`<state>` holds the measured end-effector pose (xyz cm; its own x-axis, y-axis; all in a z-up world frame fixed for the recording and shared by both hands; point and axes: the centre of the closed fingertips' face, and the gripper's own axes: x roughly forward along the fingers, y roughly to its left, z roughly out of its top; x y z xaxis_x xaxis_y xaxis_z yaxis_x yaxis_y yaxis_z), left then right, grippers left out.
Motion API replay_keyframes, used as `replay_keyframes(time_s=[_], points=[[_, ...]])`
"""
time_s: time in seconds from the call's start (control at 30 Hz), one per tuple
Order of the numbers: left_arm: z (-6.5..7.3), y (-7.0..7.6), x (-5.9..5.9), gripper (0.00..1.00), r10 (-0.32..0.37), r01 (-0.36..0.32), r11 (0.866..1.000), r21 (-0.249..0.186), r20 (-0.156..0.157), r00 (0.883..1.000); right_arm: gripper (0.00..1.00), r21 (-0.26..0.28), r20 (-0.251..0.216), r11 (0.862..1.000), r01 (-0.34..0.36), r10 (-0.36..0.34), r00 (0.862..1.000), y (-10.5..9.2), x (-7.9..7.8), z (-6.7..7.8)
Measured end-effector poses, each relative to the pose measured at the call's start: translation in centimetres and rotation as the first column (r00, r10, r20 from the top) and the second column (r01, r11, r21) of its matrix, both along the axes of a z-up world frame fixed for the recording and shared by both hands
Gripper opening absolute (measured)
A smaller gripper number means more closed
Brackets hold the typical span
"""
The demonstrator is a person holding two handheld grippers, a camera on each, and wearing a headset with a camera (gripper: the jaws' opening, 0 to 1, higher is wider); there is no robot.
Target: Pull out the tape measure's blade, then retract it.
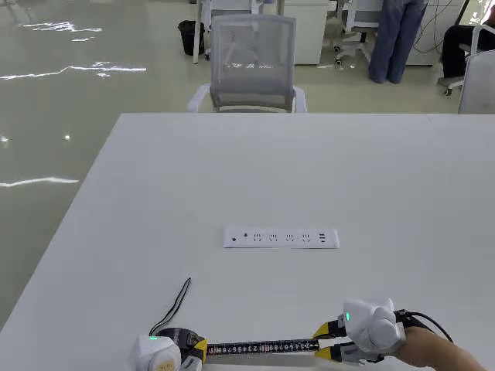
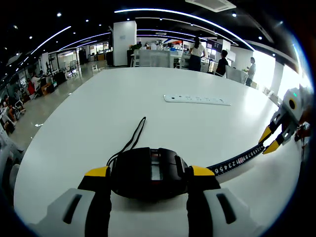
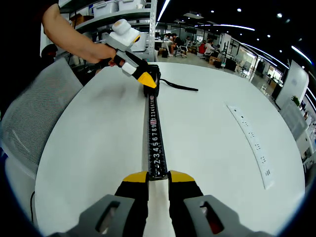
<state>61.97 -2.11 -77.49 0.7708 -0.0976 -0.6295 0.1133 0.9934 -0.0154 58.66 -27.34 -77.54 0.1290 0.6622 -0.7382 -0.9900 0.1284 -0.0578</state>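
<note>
I clamp left gripper (image 2: 149, 171) on case (image 2: 148, 160) as anchor; right gripper (image 3: 158, 176) pinches blade (image 3: 154, 133) end, holding it taut.

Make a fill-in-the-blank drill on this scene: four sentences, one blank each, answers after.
1. The left gripper is shut on the tape's case, which is ___ in colour.
2. The right gripper is shut on the blade, whose digits are mostly ___.
3. The power strip lies on a white ___.
4. Past its far edge stands a grey ___.
Missing words: black; white; table; chair.
</note>
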Motion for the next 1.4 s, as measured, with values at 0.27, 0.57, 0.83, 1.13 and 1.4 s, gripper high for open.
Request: replay_keyframes(time_s=[0.27, 0.57, 0.83, 1.13, 1.4], points=[[0.0, 0.0, 0.0, 0.58, -0.001, 0.001, 1.000, -0.009, -0.002, 1.000, 0.13, 0.005, 0.002, 1.000, -0.007, 0.007, 1.000, 0.7, 0.1, 0.2], [0.0, 0.1, 0.0, 0.58, 0.001, -0.001, 1.000, -0.016, -0.003, 1.000, 0.13, 0.005, 0.011, 1.000, -0.010, 0.010, 1.000, 1.1, 0.2, 0.3], [0.1, 0.1, 0.0, 0.58, 0.000, 0.000, 1.000, -0.021, -0.004, 1.000, 0.13, 0.004, 0.011, 1.000, -0.011, 0.011, 1.000, 1.4, 0.1, 0.6], [0.1, 0.2, 0.0, 0.59, 0.003, -0.003, 1.000, -0.026, -0.005, 1.000, 0.13, 0.011, 0.008, 1.000, -0.012, 0.012, 1.000, 1.9, 0.3, 0.5], [0.0, 0.2, 0.1, 0.59, 0.002, -0.003, 1.000, -0.026, -0.008, 1.000, 0.13, 0.015, 0.005, 1.000, -0.016, 0.016, 1.000, 2.3, 0.4, 0.3]])
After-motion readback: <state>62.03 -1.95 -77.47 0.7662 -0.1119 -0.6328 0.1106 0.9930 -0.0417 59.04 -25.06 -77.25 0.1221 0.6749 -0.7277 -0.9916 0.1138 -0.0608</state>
